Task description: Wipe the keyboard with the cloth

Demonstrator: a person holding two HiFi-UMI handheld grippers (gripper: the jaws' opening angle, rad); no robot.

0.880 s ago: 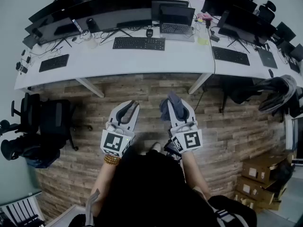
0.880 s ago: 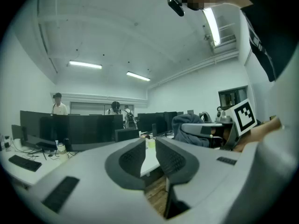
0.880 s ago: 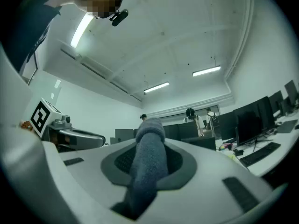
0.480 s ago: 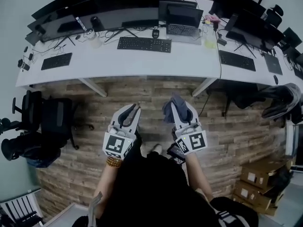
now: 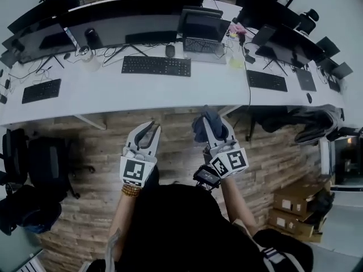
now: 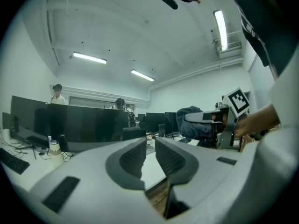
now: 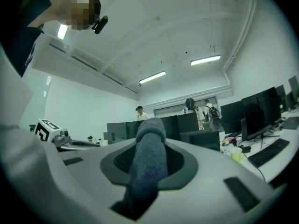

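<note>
A black keyboard (image 5: 156,66) lies on the white desk (image 5: 170,89), in front of a wide dark monitor. Both grippers hover over the wooden floor, short of the desk's near edge. My right gripper (image 5: 209,121) is shut on a dark grey cloth (image 5: 203,129), which bulges out to the left of its jaws. In the right gripper view the cloth (image 7: 148,157) stands as a thick roll pinched between the pads. My left gripper (image 5: 152,126) is shut with nothing in it; its pads (image 6: 133,157) sit almost together. The cloth (image 6: 190,121) also shows at the right of the left gripper view.
More keyboards lie at the desk's left (image 5: 41,90) and right (image 5: 266,80). A laptop (image 5: 199,35), a mouse (image 5: 169,51) and a bottle (image 5: 86,54) stand near the middle keyboard. Desk legs (image 5: 91,122), black chairs (image 5: 34,157) and cardboard boxes (image 5: 295,208) stand on the floor.
The desk has drawn nearer and shifted left in the head view. Both grippers keep their pose side by side, the cloth still in the right one.
</note>
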